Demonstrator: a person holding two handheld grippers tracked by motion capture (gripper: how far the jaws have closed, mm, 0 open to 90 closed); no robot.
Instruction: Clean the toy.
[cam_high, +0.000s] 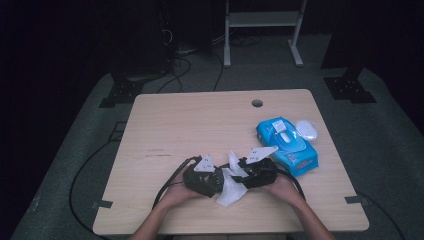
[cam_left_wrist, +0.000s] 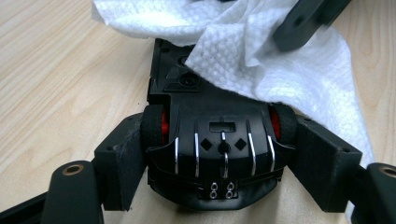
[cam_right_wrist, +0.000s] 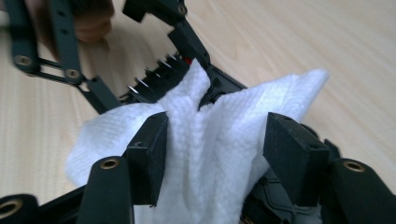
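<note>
Near the table's (cam_high: 165, 120) front edge, the left gripper (cam_high: 204, 177) clamps a black toy car (cam_left_wrist: 219, 140) that lies upside down; in the left gripper view its pads press on the car's sides at the wheels. Just to its right, the right gripper (cam_high: 257, 172) faces it over the same car, with a white wipe (cam_high: 231, 187) draped across the car between them. In the right gripper view the jaws stand wide, one pad (cam_right_wrist: 152, 154) against the wipe's left fold and the other clear of it, so the cloth sits between them unpinched. The wipe spills onto the wood toward the front edge, which lies close behind both hands. Left of the grippers the tabletop runs bare to its left edge, and the whole far half is bare up to a round cable hole (cam_high: 257, 103). To the right and slightly farther, a blue pack (cam_high: 287, 145) lies near the right gripper, with its lid (cam_high: 306, 130) beside the right edge.
</note>
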